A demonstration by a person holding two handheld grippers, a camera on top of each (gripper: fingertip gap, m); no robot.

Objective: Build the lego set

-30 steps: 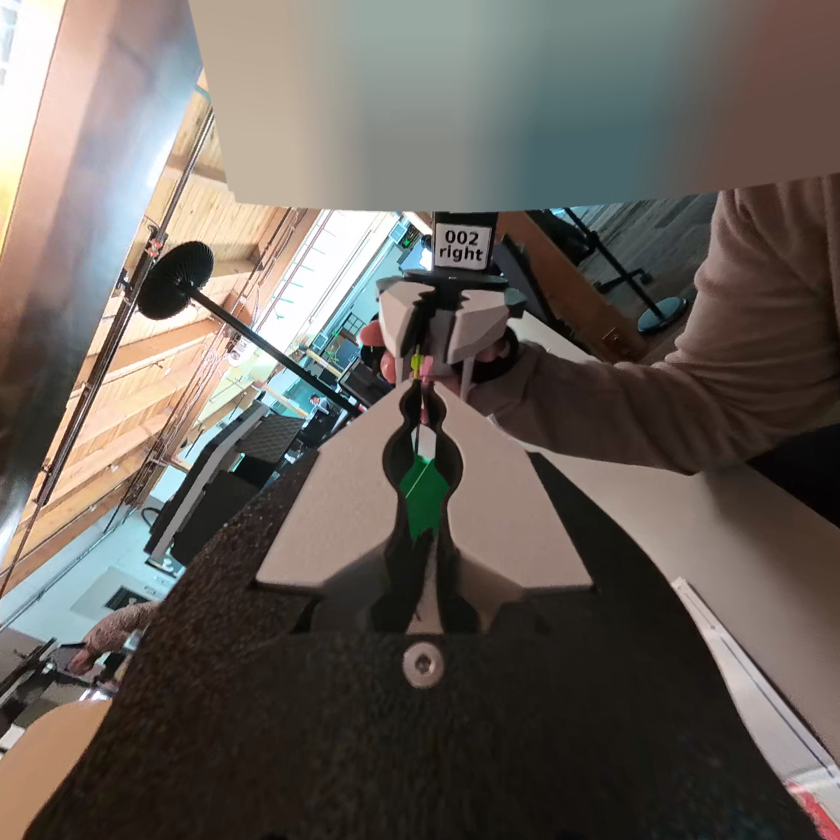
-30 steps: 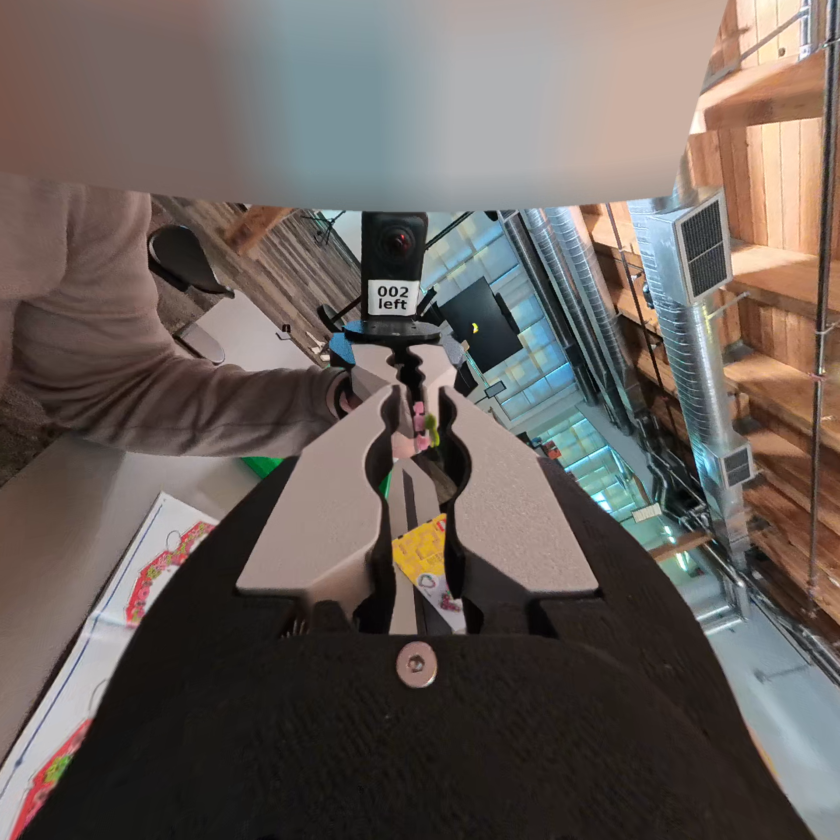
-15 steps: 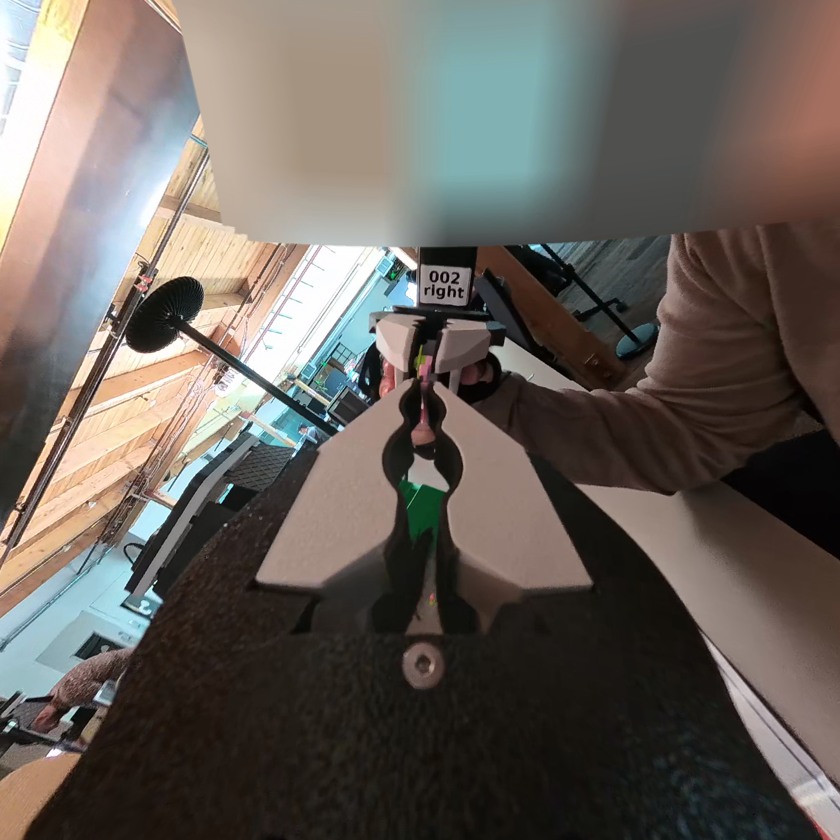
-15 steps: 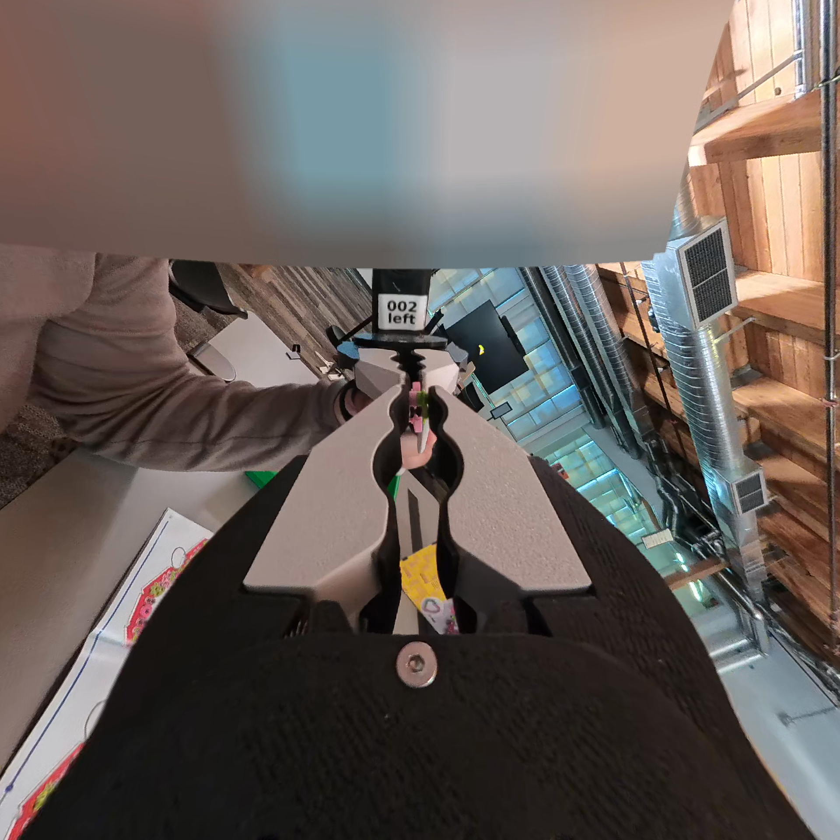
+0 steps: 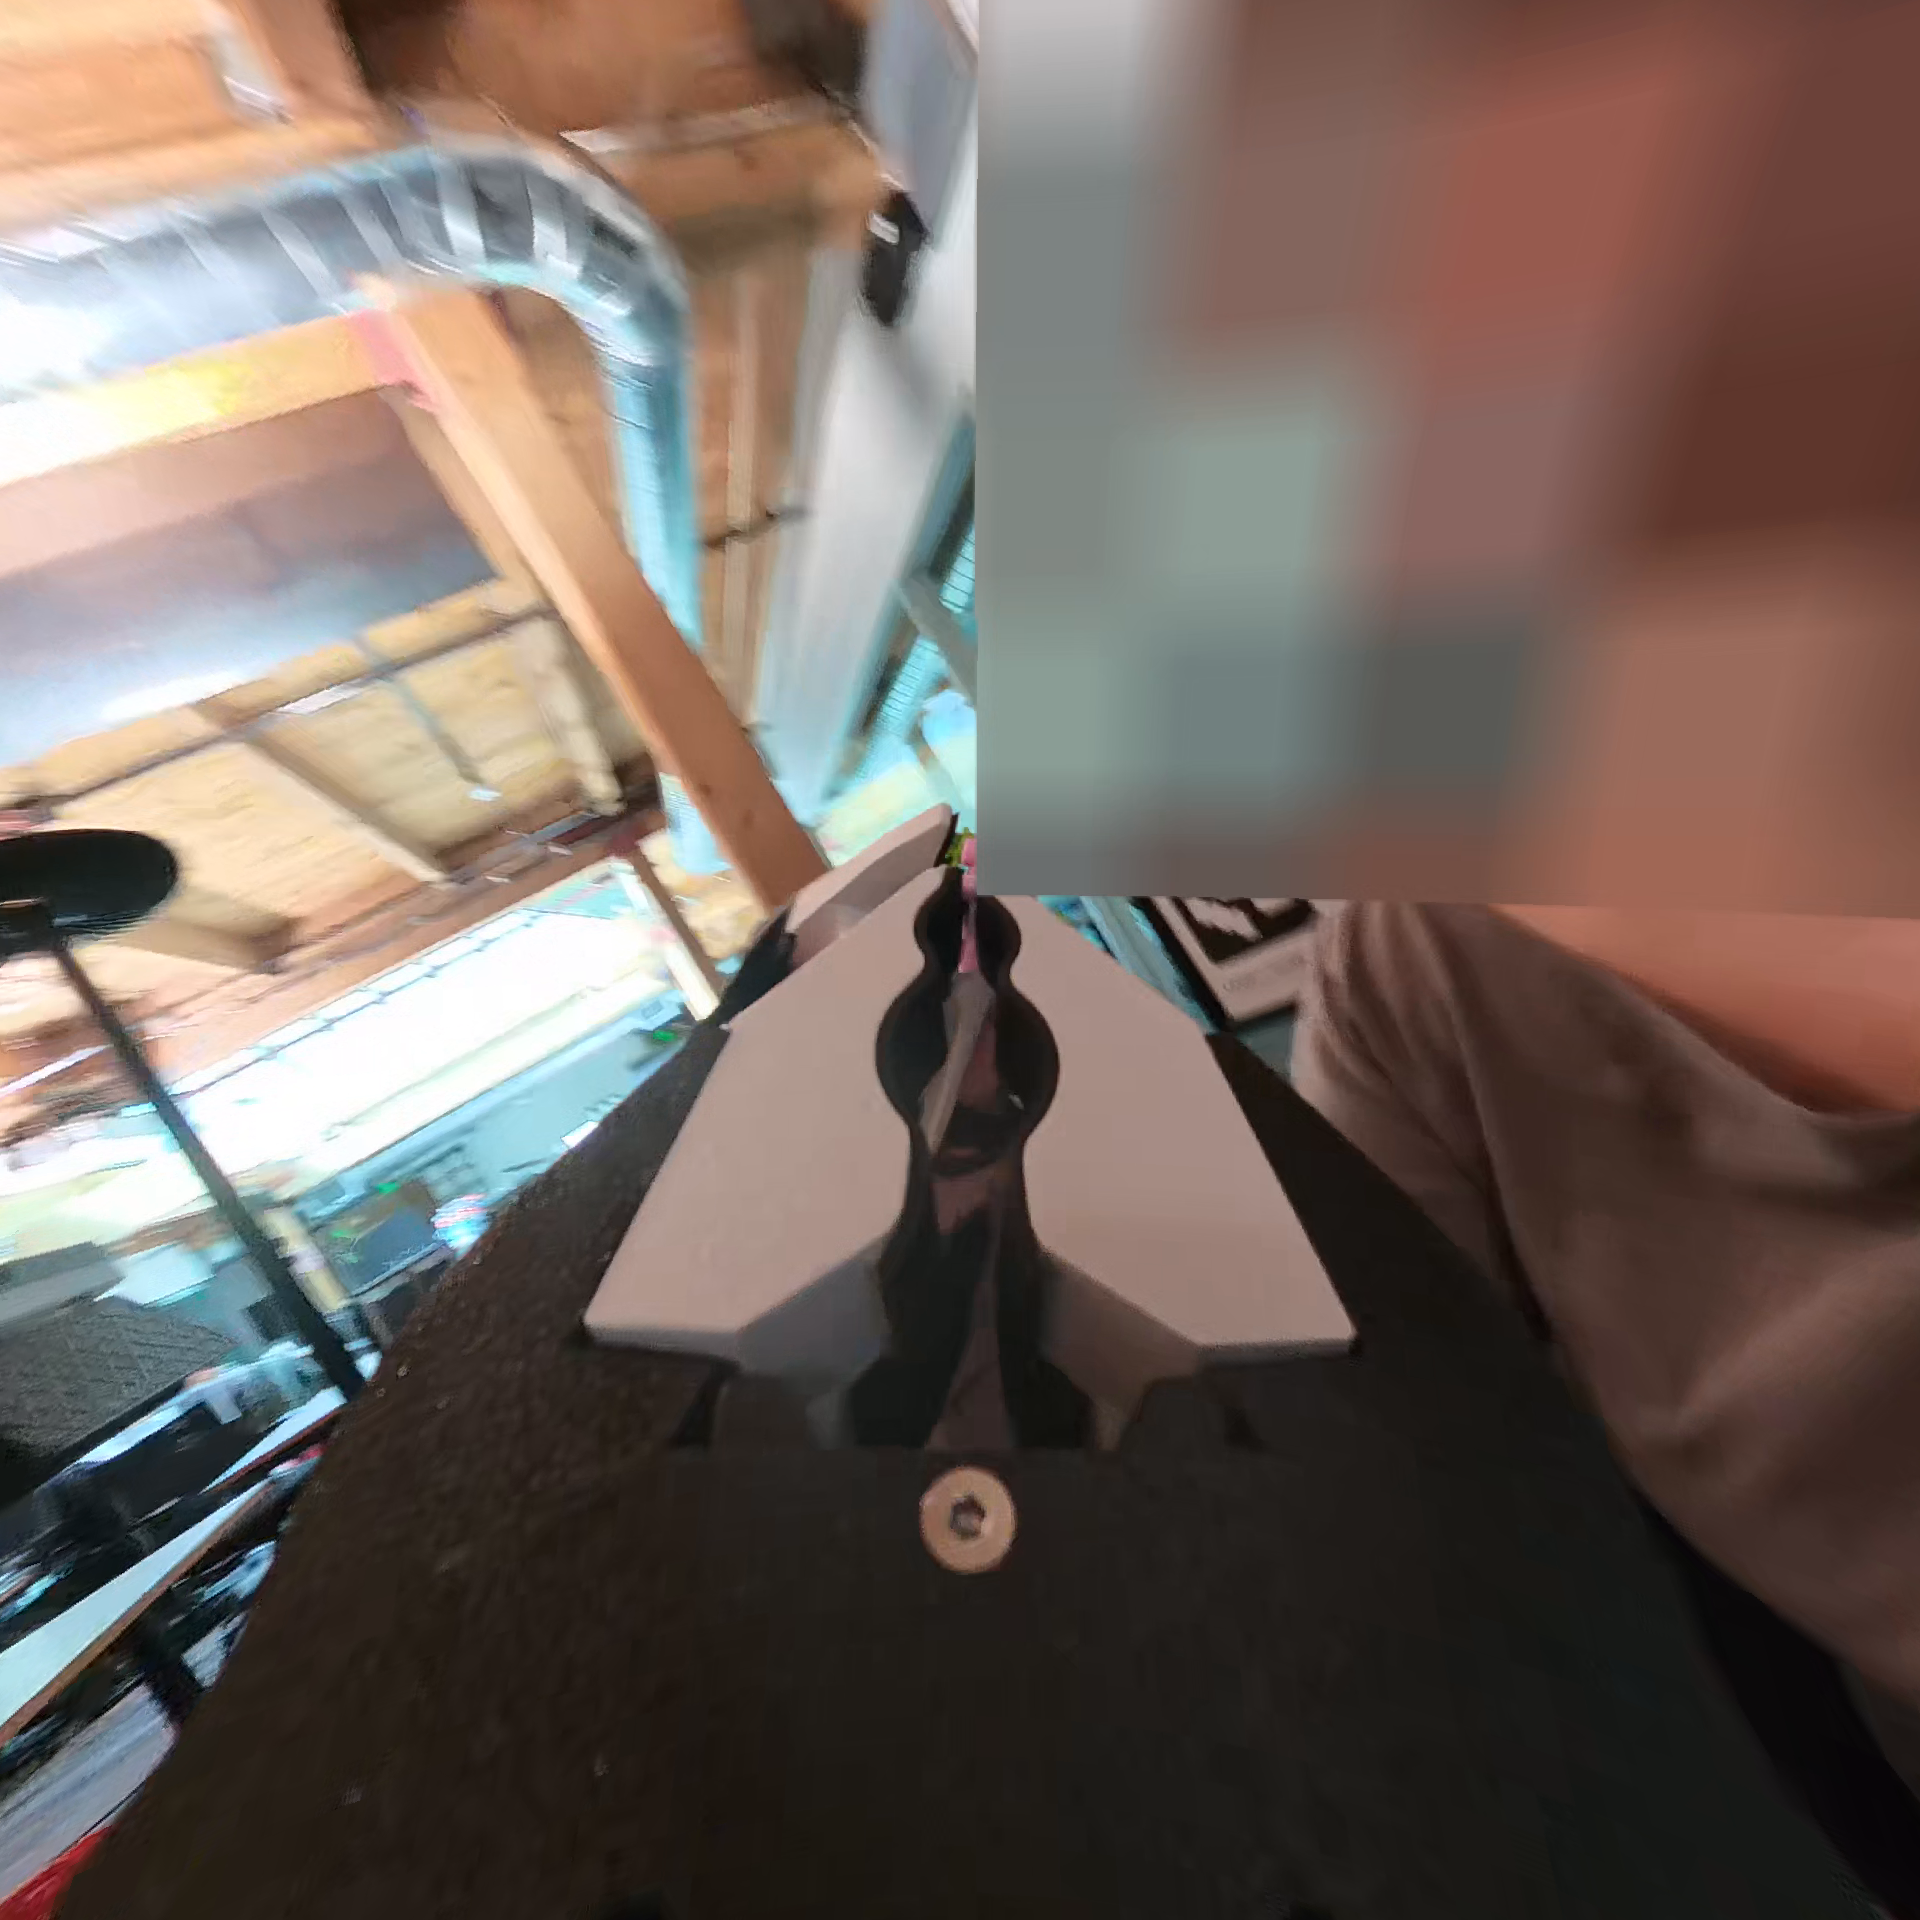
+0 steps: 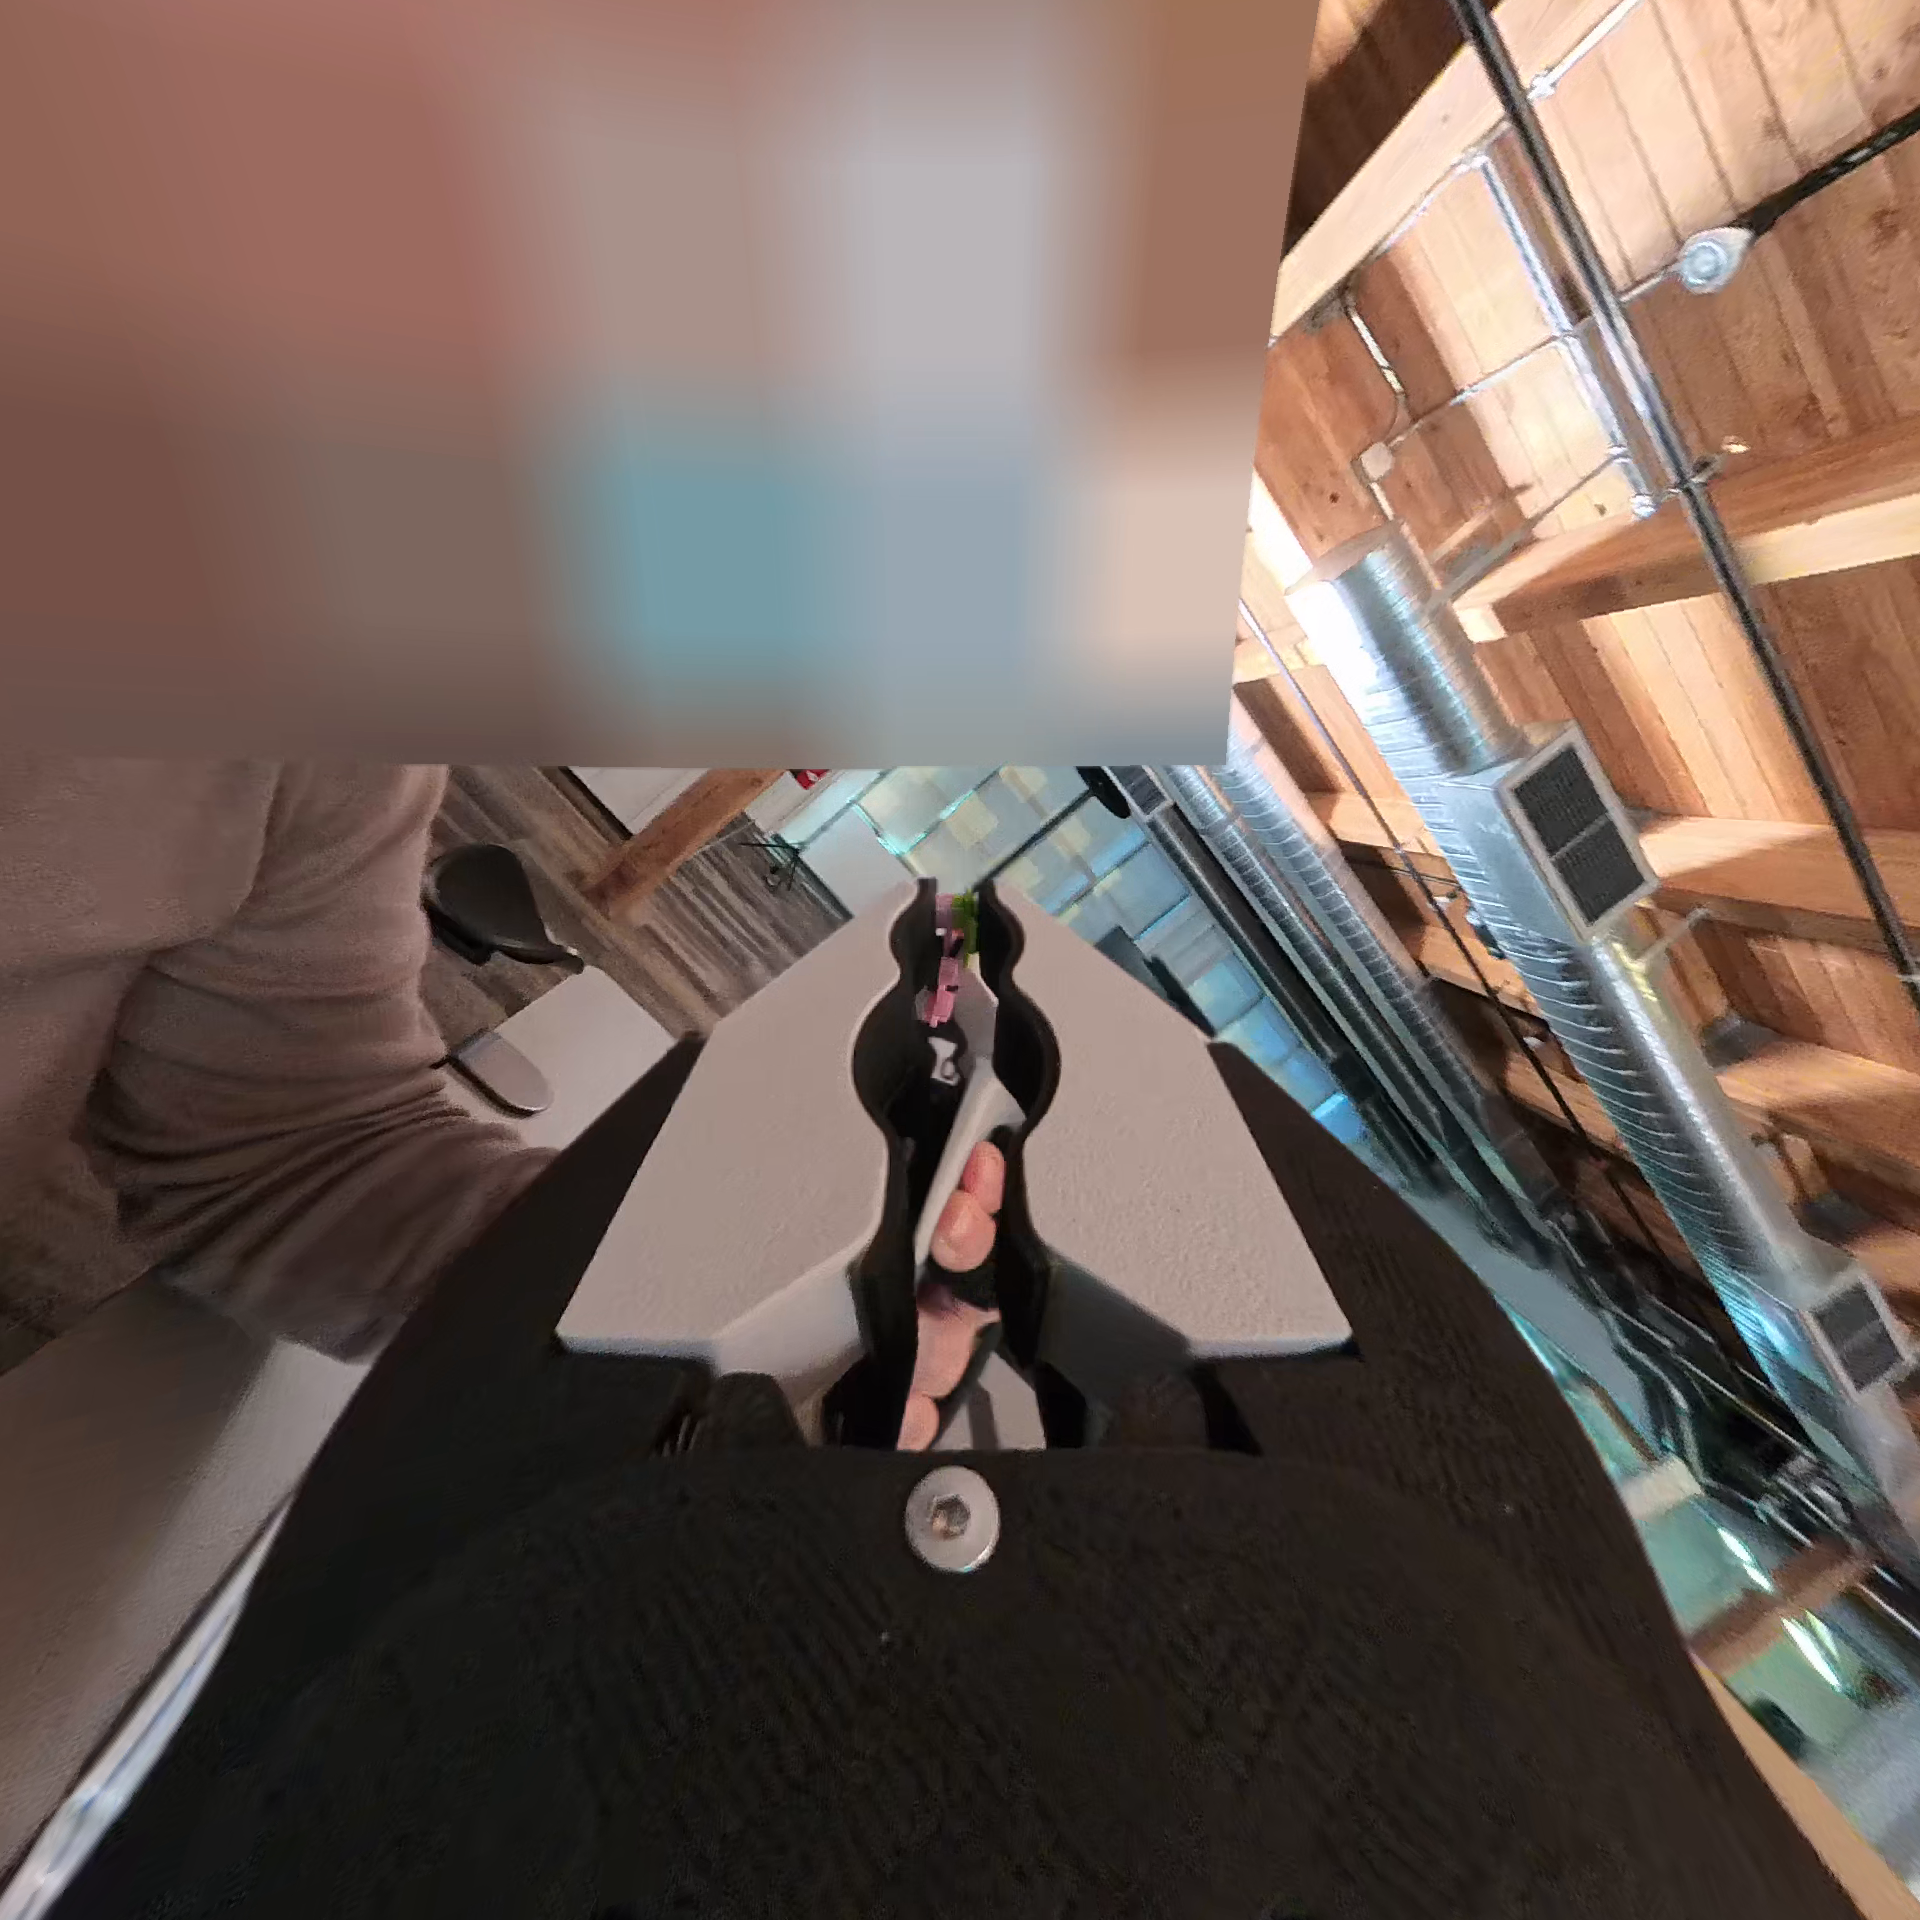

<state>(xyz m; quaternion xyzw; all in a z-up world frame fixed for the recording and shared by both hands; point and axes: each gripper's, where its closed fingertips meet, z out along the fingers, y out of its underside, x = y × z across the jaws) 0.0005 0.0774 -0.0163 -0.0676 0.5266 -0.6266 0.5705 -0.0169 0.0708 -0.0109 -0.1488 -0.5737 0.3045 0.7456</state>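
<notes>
Both grippers are held up in the air, tip to tip, pointing toward the ceiling. My left gripper [image 5: 966, 906] is shut on a small pink lego piece [image 5: 969, 940]. A grey finger [image 5: 883, 868] of the right gripper lies just left of its tips. In the right wrist view my right gripper [image 6: 954, 896] is shut on the same small build, pink [image 6: 945, 971] with a lime-green bit [image 6: 968, 914]. Through its gap I see a finger of the left gripper [image 6: 971, 1122] and the hand [image 6: 966, 1205] holding it. The left wrist view is motion-blurred.
The person's beige sleeve fills the right of the left wrist view [image 5: 1610, 1247] and the left of the right wrist view [image 6: 208, 1039]. A strip of grey table [image 6: 125, 1455] lies low left. Wooden beams and metal ducts [image 6: 1507, 831] are overhead. A black stand [image 5: 83, 873] is at far left. Left and right tips are no more than a few centimetres apart.
Both grippers have closed in on each other and tilted upward. The green plate, the yellow piece and the instruction sheet have dropped out of view. The left view now blurs.
</notes>
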